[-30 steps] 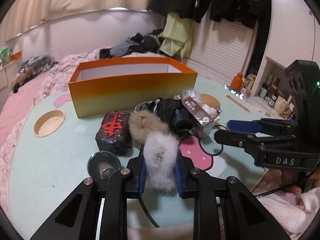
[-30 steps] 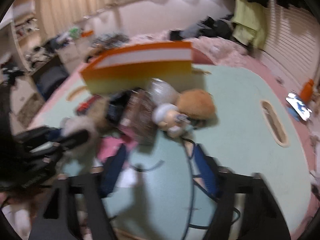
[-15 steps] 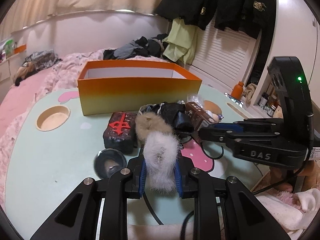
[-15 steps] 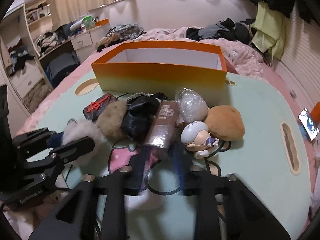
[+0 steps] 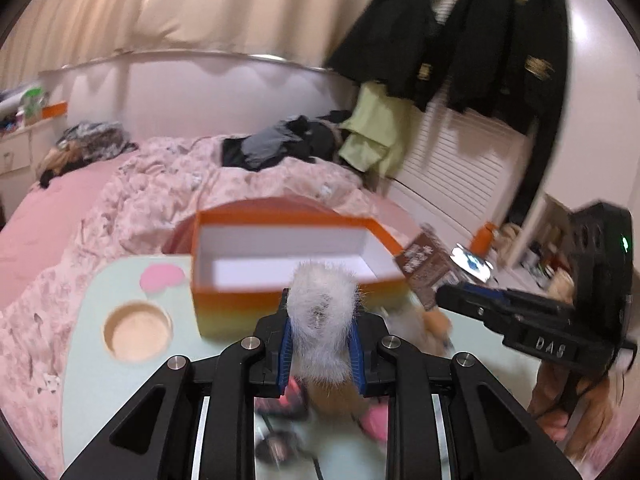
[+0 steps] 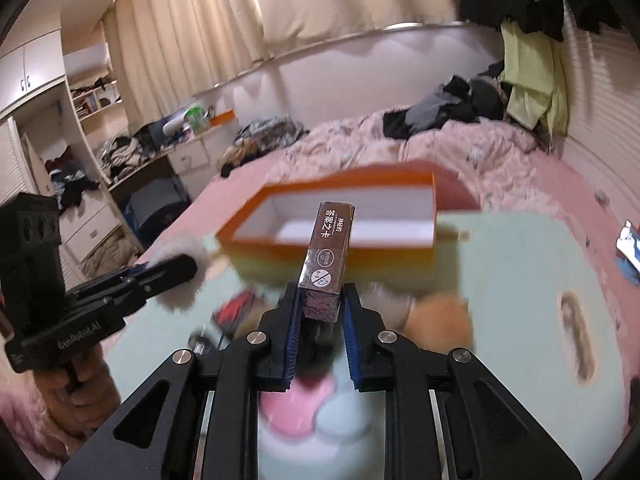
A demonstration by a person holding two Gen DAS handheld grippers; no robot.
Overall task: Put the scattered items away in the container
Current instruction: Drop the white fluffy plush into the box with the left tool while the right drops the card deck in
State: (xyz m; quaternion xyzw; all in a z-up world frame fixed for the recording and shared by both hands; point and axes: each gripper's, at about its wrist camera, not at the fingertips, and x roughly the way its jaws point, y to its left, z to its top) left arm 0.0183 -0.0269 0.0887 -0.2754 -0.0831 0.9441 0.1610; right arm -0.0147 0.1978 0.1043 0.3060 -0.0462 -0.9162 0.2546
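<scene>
My left gripper (image 5: 320, 320) is shut on a white fluffy pom-pom (image 5: 322, 312) and holds it up in front of the open orange box (image 5: 280, 240). My right gripper (image 6: 320, 312) is shut on a brown card box (image 6: 328, 256) with white print, raised toward the same orange box (image 6: 340, 216). In the left wrist view the right gripper (image 5: 448, 296) shows at the right with the brown box (image 5: 424, 268). In the right wrist view the left gripper (image 6: 180, 270) shows at the left with the pom-pom (image 6: 184, 252). The remaining items below are blurred: an orange plush (image 6: 438, 320) and a red-marked pouch (image 6: 236, 308).
The mint-green table (image 6: 520, 280) has a round cup hole (image 5: 138, 330) at the left and an oval slot (image 6: 576, 328) at the right. A pink bed (image 5: 120, 200) with clothes lies behind the box. A phone (image 5: 470, 262) and an orange bottle (image 5: 482, 238) sit at the right.
Both grippers have lifted off the table toward the orange box. The right gripper has closed on the brown card box and raised it. The left still holds the pom-pom.
</scene>
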